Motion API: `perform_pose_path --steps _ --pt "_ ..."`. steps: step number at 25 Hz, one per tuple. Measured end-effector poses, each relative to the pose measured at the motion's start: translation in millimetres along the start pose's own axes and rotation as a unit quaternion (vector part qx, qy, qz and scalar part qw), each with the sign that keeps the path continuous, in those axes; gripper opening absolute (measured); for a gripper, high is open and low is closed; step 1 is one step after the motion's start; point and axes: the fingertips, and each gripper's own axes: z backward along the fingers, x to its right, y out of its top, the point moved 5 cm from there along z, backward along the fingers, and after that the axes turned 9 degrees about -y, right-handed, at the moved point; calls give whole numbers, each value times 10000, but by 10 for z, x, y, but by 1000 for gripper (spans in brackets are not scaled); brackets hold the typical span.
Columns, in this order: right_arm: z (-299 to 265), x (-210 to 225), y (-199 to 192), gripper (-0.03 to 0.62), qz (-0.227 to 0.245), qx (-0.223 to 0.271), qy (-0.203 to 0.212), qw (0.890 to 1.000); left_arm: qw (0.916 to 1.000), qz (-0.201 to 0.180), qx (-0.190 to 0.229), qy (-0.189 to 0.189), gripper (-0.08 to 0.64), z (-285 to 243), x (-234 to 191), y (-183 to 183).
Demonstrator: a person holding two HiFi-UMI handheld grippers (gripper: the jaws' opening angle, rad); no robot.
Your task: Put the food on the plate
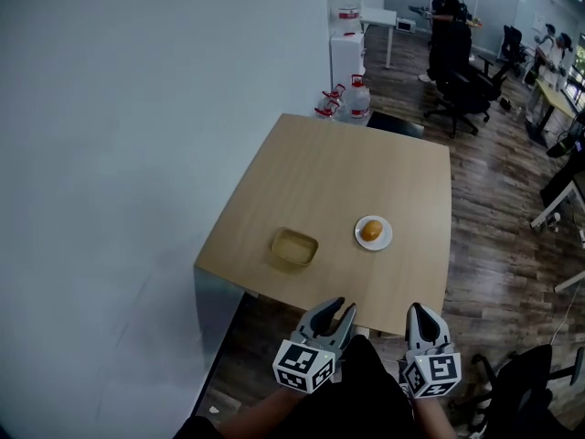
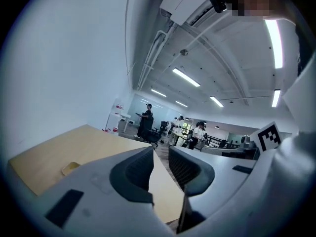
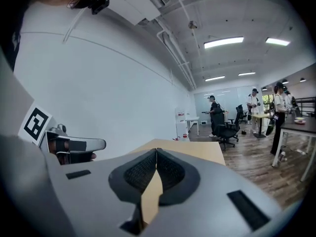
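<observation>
A round orange-brown piece of food [image 1: 371, 230] lies on a small white plate [image 1: 385, 240] on the near right of the wooden table [image 1: 347, 167]. Left of it stands an empty yellow square dish [image 1: 294, 248], which also shows in the left gripper view as the dish [image 2: 70, 168] at the lower left. Both grippers hover short of the table's near edge, apart from everything. My left gripper [image 1: 342, 307] [image 2: 161, 154] is open a little, with nothing between its jaws. My right gripper [image 1: 419, 311] [image 3: 156, 154] is shut and empty, its pads meeting at the tips.
A white wall runs along the table's left side. Behind the table stand water jugs [image 1: 352, 100] and a white dispenser [image 1: 347, 48]. Office chairs [image 1: 462, 90], desks and people fill the room at the back right. A dark chair [image 1: 530, 391] stands near my right.
</observation>
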Motion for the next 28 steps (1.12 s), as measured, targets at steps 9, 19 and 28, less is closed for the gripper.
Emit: perform_pose_path --steps 9,19,28 --pt "267 -92 -49 60 122 114 -139 9998 9968 -761 -134 -200 21 264 273 10" --pt "239 69 46 60 364 425 -472 9973 9982 -326 132 477 22 291 -214 96" --pt "103 162 62 60 756 420 -658 9941 9983 -221 175 516 23 218 -353 102"
